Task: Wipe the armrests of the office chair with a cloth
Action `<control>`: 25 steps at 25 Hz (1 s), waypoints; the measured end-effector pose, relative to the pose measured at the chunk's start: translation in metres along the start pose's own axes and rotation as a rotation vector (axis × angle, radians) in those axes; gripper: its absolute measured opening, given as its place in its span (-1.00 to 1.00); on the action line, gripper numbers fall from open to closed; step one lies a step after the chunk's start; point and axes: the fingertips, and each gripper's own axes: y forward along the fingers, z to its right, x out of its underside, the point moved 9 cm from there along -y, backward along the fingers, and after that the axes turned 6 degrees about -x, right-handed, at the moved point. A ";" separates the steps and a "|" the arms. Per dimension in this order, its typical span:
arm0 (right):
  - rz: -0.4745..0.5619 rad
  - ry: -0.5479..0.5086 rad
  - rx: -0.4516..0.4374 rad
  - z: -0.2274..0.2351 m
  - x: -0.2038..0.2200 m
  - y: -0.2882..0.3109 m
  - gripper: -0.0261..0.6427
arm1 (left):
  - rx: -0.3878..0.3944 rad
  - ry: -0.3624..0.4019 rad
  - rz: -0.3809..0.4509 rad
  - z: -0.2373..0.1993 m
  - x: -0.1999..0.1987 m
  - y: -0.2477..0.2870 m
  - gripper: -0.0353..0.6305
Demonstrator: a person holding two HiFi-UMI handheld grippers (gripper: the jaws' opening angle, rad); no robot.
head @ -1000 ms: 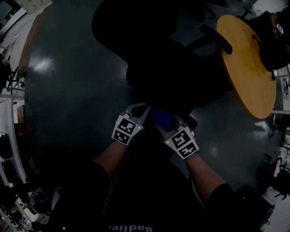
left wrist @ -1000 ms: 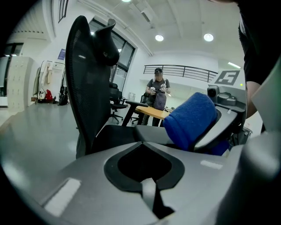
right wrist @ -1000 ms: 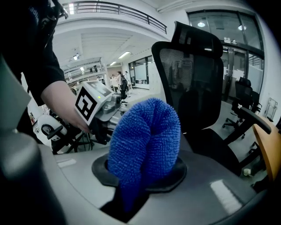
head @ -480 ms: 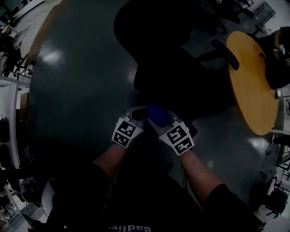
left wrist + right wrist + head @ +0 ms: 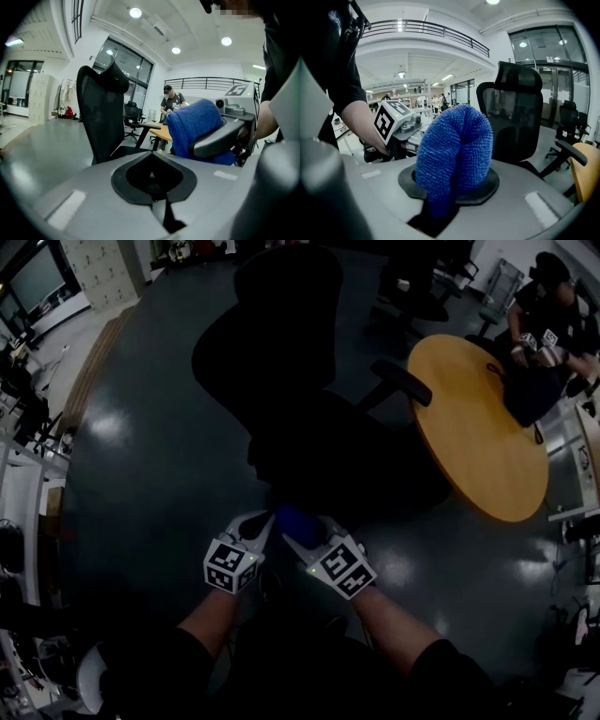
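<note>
Since the last frame both grippers have slid down and left in the head view, and more of the chair back and the room now shows. Your right gripper (image 5: 440, 206) has its jaws clamped on the blue cloth (image 5: 454, 150): looped terry pile, bunched into a tall fold that sticks up out of the jaws, off the chair and touching nothing else. Your left gripper (image 5: 152, 187) has its jaws together with nothing between them; it sits just beside the right one, short of the cloth. Only legible marks are the black-and-white square markers on the two cubes; the white print on your sleeve in the right gripper view is cut off at the frame edge, unreadable. Ahead, the black office chair (image 5: 272, 324) is near-silhouette in the dark head view: mesh back and headrest read clearly only from the gripper views. One armrest (image 5: 401, 382) is visible on its right side; the other I can't make out. Round wooden table (image 5: 478, 427) stands beyond, near that armrest.
</note>
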 end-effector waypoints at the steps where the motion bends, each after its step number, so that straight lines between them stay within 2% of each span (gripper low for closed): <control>1: 0.005 -0.006 0.006 -0.006 0.003 -0.011 -0.60 | 0.001 -0.004 0.011 0.009 -0.003 -0.006 -0.85; 6: 0.039 -0.001 0.055 -0.030 0.024 -0.076 -0.59 | 0.020 0.006 0.047 0.064 -0.018 -0.029 -0.85; 9: 0.023 -0.022 0.083 -0.046 0.046 -0.123 -0.60 | 0.041 0.018 0.058 0.109 -0.024 -0.039 -0.85; 15: 0.056 -0.027 0.139 -0.078 0.088 -0.198 -0.60 | 0.104 -0.007 0.068 0.188 -0.023 -0.059 -0.85; 21: 0.082 -0.039 0.155 -0.110 0.117 -0.240 -0.60 | 0.138 0.000 0.078 0.248 -0.022 -0.075 -0.85; 25: 0.104 -0.030 0.126 -0.117 0.124 -0.244 -0.60 | 0.150 0.010 0.097 0.264 -0.030 -0.084 -0.85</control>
